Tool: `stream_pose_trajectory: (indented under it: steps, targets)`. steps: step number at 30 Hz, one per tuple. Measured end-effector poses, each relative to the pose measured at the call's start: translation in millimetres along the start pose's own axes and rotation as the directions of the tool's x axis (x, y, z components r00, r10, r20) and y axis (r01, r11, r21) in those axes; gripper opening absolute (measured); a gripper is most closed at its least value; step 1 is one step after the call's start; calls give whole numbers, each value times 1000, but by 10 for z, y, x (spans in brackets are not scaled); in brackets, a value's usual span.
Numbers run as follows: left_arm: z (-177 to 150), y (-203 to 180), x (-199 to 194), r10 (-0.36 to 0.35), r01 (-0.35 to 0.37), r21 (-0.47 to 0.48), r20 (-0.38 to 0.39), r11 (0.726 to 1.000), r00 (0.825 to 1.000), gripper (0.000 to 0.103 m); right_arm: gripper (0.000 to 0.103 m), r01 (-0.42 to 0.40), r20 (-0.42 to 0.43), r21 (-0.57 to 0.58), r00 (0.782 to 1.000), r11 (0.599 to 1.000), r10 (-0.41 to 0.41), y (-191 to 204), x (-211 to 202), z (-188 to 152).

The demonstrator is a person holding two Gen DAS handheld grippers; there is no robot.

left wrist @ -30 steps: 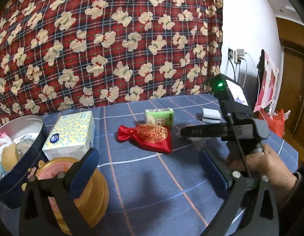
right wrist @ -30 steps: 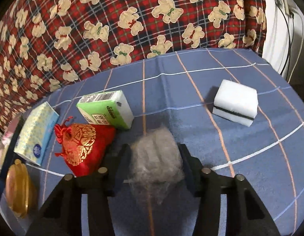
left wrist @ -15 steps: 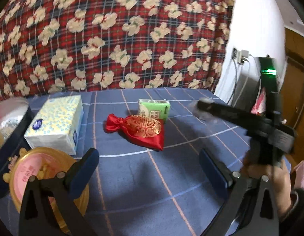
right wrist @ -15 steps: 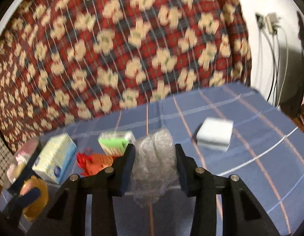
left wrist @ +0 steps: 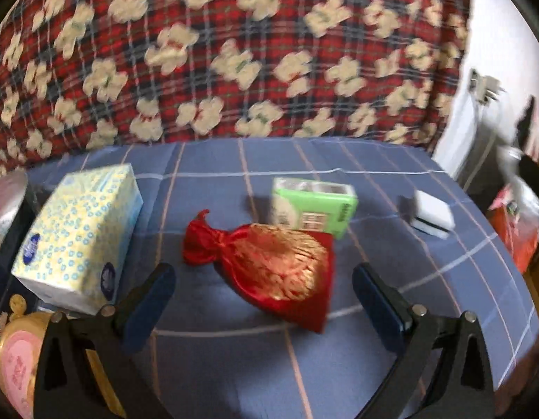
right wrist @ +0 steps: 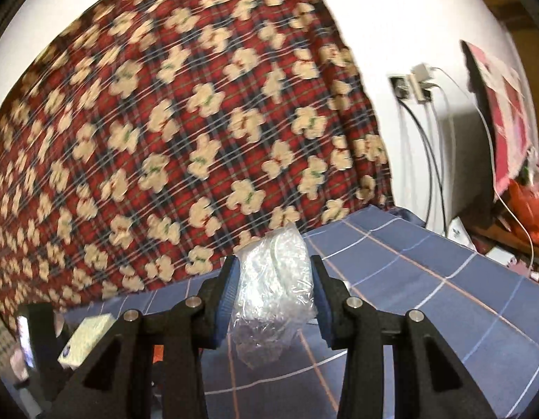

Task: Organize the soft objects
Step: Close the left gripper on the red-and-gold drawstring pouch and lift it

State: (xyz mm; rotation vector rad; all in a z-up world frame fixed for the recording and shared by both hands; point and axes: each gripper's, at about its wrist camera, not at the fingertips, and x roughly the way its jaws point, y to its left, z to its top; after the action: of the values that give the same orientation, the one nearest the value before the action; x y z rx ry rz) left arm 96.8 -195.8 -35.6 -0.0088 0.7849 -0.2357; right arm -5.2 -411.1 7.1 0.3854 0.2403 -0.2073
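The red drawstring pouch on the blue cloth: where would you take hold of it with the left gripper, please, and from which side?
Probably across the plump gold-embroidered belly of the red drawstring pouch, from above and the near side. It lies flat, neck to the left, directly ahead of the open left gripper. The green pack crowds its far edge.

The counter (left wrist: 339,366) is viewed closely from above by the left wrist camera, tilted steeply down; the right is aimed nearly level, low over it. The teddy-bear blanket (left wrist: 234,52) and tissue box (left wrist: 77,237) are shared.
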Motion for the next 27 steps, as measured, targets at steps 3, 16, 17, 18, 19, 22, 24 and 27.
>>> stream_pose_trajectory:
  steps: [3, 16, 17, 18, 19, 22, 24, 27]
  targets:
    - [24, 27, 170, 12, -13, -20, -56, 1000, 998, 103, 43, 14, 17, 15, 1000, 1000, -15, -64, -25, 20]
    - [72, 43, 396, -19, 11, -59, -140, 998, 990, 75, 43, 14, -25, -46, 1000, 999, -15, 39, 75, -38]
    - [67, 51, 378, -38, 30, -65, -131, 997, 991, 63, 43, 15, -32, -52, 999, 999, -17, 49, 89, -47]
    - [67, 53, 375, -47, 39, -64, -128, 997, 991, 62, 43, 16, -34, -57, 999, 998, -18, 55, 94, -56]
    - [65, 49, 376, -50, 42, -60, -129, 997, 990, 60, 43, 18, -40, -65, 999, 998, -20, 69, 106, -66]
    - [55, 50, 368, -68, 61, -61, -126, 996, 990, 51, 43, 21, -52, -84, 998, 996, -25, 98, 133, -92]
    - [51, 42, 367, -81, 74, -60, -124, 995, 989, 46, 43, 24, -55, -94, 998, 995, -29, 117, 145, -103]
    - [47, 43, 345, -81, 74, -61, -109, 995, 991, 40, 43, 31, -59, -115, 998, 993, -38, 148, 163, -120]
